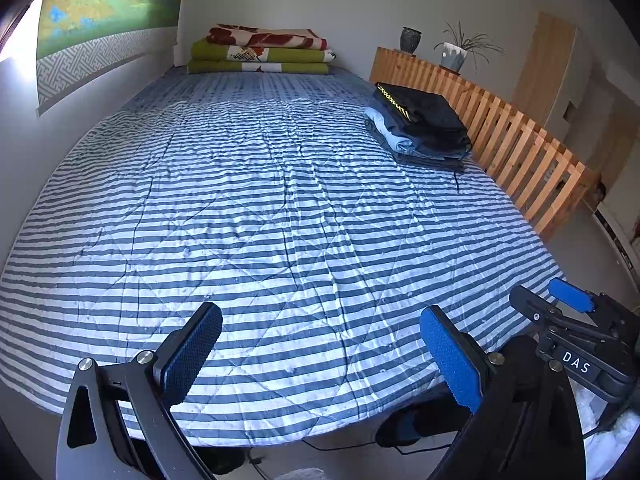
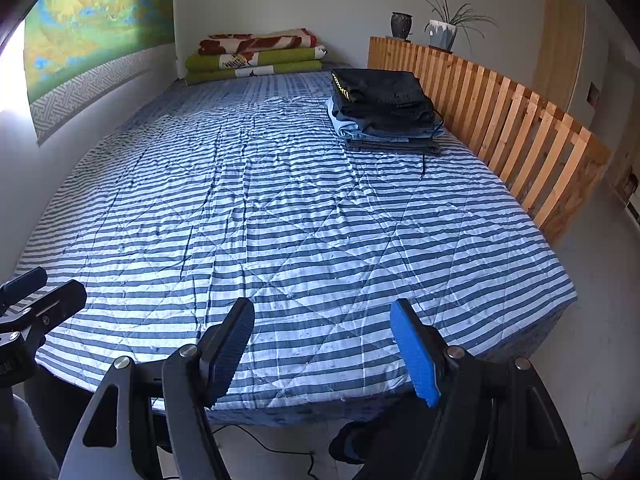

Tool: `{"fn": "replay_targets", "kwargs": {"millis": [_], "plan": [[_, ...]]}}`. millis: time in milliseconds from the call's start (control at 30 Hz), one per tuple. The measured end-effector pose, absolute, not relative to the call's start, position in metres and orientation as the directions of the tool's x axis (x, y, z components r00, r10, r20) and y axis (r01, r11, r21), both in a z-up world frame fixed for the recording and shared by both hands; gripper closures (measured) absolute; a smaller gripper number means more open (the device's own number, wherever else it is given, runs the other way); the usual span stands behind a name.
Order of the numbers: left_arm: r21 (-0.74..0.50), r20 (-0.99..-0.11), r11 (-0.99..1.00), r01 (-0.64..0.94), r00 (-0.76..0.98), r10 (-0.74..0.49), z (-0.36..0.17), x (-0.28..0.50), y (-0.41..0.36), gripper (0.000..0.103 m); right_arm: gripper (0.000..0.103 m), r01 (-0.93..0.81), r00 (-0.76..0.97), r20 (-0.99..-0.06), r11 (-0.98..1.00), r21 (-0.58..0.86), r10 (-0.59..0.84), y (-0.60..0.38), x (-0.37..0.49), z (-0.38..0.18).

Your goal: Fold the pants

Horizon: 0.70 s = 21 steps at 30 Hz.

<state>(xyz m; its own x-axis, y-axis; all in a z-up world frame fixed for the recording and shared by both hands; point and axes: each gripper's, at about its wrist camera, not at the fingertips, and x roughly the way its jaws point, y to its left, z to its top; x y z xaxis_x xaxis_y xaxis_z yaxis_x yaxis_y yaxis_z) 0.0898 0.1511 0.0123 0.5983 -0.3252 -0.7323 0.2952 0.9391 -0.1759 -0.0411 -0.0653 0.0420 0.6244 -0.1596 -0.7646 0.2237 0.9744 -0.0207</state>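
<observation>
Bedroom, striped quilt [image 1: 280, 208] across the bed, wooden slat rail [image 1: 520, 148] along the frame's right side. Folded blankets [image 1: 260, 50] at the far end, top centre.

Pants: a stack of folded garments [image 1: 420, 128] sits upper right in the left wrist view, close to the rail; black pair on top, lighter blue ones beneath. No loose pants lie on the quilt.

Left hand-held gripper [image 1: 320, 356]: jaws apart, nothing between them, low centre of frame, above the near bed edge. Right hand-held gripper [image 2: 324, 354]: jaws apart, empty, same pose in its own view.

Step, as judged: between garments. Either the stack is finished, or a new pair must be fetched from out of view. Next move would call for a fresh pair laid flat on the open quilt.

Containers: a dark vase [image 1: 411, 39] and a potted plant [image 1: 456, 54] stand on the rail; vase contents cannot be seen.
</observation>
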Motion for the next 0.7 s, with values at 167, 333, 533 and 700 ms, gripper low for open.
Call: {"fn": "replay_targets", "kwargs": {"millis": [167,333,533,700], "plan": [[-0.18,-0.734,0.939,0.293,0.596,-0.327,0.0107,0.0905,0.1521,0.002,0.036,0.222,0.622,-0.767,0.975,-0.021,-0.158,-0.066,-0.0412,0.0408],[-0.181,-0.734,0.938,0.295,0.595,-0.328,0.0109,0.09,0.1508,0.002,0.036,0.22,0.619,-0.77,0.975,-0.021,-0.156,-0.0657,-0.0403,0.0398],[-0.18,-0.735,0.938,0.295,0.593,-0.327,0.0098,0.0894,0.1493,0.002,0.036,0.224,0.617,-0.772,0.974,-0.017,-0.155,-0.0665,-0.0406,0.039],[-0.18,-0.737,0.938,0.295,0.591,-0.327,0.0089,0.0895,0.1488,0.002,0.036,0.227,0.612,-0.776,0.974,-0.011,-0.152,-0.0669,-0.0403,0.0371]]}}
